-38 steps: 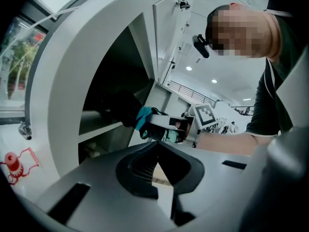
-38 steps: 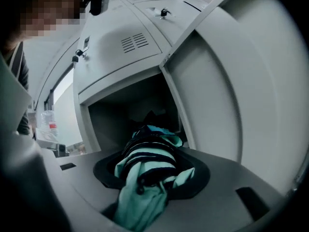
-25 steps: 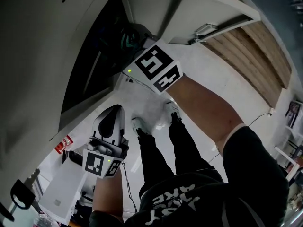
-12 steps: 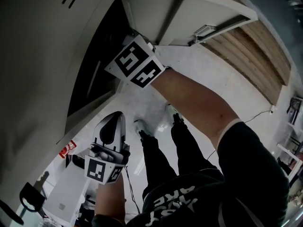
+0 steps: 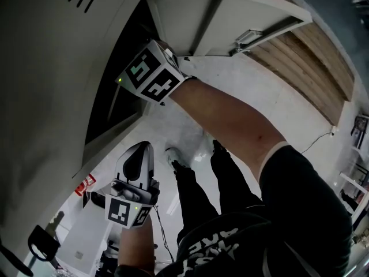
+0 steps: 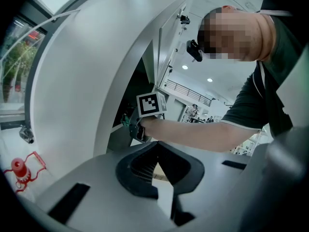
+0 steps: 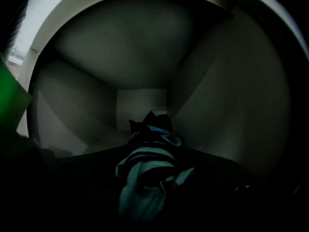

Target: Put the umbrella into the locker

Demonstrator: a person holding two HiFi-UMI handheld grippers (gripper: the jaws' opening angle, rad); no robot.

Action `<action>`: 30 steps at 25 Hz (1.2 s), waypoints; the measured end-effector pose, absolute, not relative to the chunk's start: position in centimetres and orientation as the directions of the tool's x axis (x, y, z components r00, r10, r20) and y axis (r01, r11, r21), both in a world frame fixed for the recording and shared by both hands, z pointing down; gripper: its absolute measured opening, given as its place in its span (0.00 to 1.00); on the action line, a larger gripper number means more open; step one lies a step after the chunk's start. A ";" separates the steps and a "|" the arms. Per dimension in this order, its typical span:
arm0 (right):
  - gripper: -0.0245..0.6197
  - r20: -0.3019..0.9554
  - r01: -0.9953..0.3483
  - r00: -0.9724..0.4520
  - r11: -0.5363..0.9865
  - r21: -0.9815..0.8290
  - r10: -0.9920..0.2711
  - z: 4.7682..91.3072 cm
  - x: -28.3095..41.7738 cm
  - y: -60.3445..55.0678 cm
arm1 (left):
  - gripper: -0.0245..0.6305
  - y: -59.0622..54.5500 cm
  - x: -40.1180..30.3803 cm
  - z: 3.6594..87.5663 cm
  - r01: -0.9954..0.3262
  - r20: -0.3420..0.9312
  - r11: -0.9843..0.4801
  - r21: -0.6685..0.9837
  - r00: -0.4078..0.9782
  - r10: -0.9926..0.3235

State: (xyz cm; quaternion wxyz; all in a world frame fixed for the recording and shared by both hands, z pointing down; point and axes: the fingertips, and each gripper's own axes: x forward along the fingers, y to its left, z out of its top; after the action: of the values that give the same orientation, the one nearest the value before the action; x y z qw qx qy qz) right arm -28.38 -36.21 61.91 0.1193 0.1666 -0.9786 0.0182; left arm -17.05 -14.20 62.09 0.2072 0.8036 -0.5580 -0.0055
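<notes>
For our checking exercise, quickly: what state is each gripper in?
Left gripper: closed, empty.
Right gripper: closed on the folded teal-striped fabric umbrella.

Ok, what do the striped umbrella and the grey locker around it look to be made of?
The teal-and-dark striped folded umbrella looks like thin fabric with a matte finish: it bunches in loose folds and flaps. The pale grey locker is probably painted sheet metal with a smooth satin finish: thin flat walls, punched vent slots, folded door edges.
</notes>
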 end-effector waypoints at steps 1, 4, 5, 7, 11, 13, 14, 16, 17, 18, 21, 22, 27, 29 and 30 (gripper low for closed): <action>0.37 0.244 -0.335 -0.913 0.942 0.008 -0.327 62.0 -28.5 -36.4 | 0.05 -14.2 -17.1 62.0 -0.893 0.221 -0.291 0.343 0.378 -0.899; 0.37 0.249 -0.349 -0.907 0.937 0.010 -0.340 62.0 -28.9 -37.0 | 0.05 -14.1 -17.1 61.9 -0.888 0.226 -0.294 0.354 0.386 -0.894; 0.37 0.249 -0.346 -0.908 0.938 0.013 -0.338 61.9 -29.1 -37.1 | 0.05 -14.1 -17.2 62.0 -0.889 0.227 -0.293 0.351 0.385 -0.895; 0.37 0.253 -0.344 -0.906 0.939 0.022 -0.338 62.0 -29.4 -37.3 | 0.05 -13.8 -17.5 62.3 -0.893 0.232 -0.292 0.343 0.382 -0.895; 0.37 0.264 -0.347 -0.901 0.937 0.039 -0.345 62.3 -29.6 -37.5 | 0.05 -14.0 -17.6 62.3 -0.891 0.230 -0.290 0.348 0.381 -0.895; 0.37 0.277 -0.351 -0.894 0.935 0.056 -0.352 62.4 -29.7 -37.5 | 0.05 -14.1 -17.4 62.3 -0.889 0.232 -0.295 0.349 0.387 -0.893; 0.38 0.293 -0.353 -0.887 0.933 0.071 -0.358 62.6 -29.9 -37.5 | 0.05 -14.1 -17.3 62.3 -0.887 0.234 -0.299 0.352 0.392 -0.890; 0.39 0.340 -0.354 -0.865 0.929 0.107 -0.368 63.1 -30.4 -37.4 | 0.05 -14.2 -16.9 62.2 -0.884 0.234 -0.305 0.354 0.400 -0.886; 0.40 0.363 -0.349 -0.856 0.930 0.118 -0.368 63.4 -30.6 -37.3 | 0.05 -14.2 -16.8 62.2 -0.883 0.234 -0.306 0.355 0.402 -0.885; 0.41 0.377 -0.343 -0.852 0.932 0.120 -0.363 63.5 -30.8 -37.2 | 0.05 -14.2 -16.7 62.2 -0.882 0.236 -0.307 0.357 0.404 -0.884; 0.46 0.379 -0.317 -0.865 0.944 0.097 -0.329 63.4 -30.8 -36.8 | 0.05 -13.9 -16.6 62.6 -0.883 0.245 -0.305 0.356 0.403 -0.881; 0.50 0.370 -0.308 -0.872 0.947 0.091 -0.320 63.3 -30.7 -36.6 | 0.05 -13.8 -16.5 62.6 -0.884 0.246 -0.305 0.355 0.403 -0.881; 0.57 0.315 -0.310 -0.895 0.948 0.066 -0.315 62.7 -29.3 -35.5 | 0.05 -13.6 -16.3 62.2 -0.884 0.239 -0.305 0.354 0.401 -0.884; 0.57 0.299 -0.317 -0.899 0.947 0.057 -0.319 62.4 -28.6 -35.1 | 0.05 -13.5 -16.2 62.0 -0.883 0.236 -0.305 0.357 0.401 -0.885; 0.57 0.292 -0.318 -0.902 0.947 0.053 -0.319 62.2 -28.3 -34.9 | 0.05 -13.5 -16.1 61.9 -0.881 0.235 -0.306 0.360 0.403 -0.884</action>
State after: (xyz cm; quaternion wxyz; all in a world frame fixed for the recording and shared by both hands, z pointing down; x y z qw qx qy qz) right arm -28.32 -34.91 62.22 0.1500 0.1634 -0.9751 -0.0021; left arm -16.09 -13.53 61.95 0.2202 0.8081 -0.5464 -0.0034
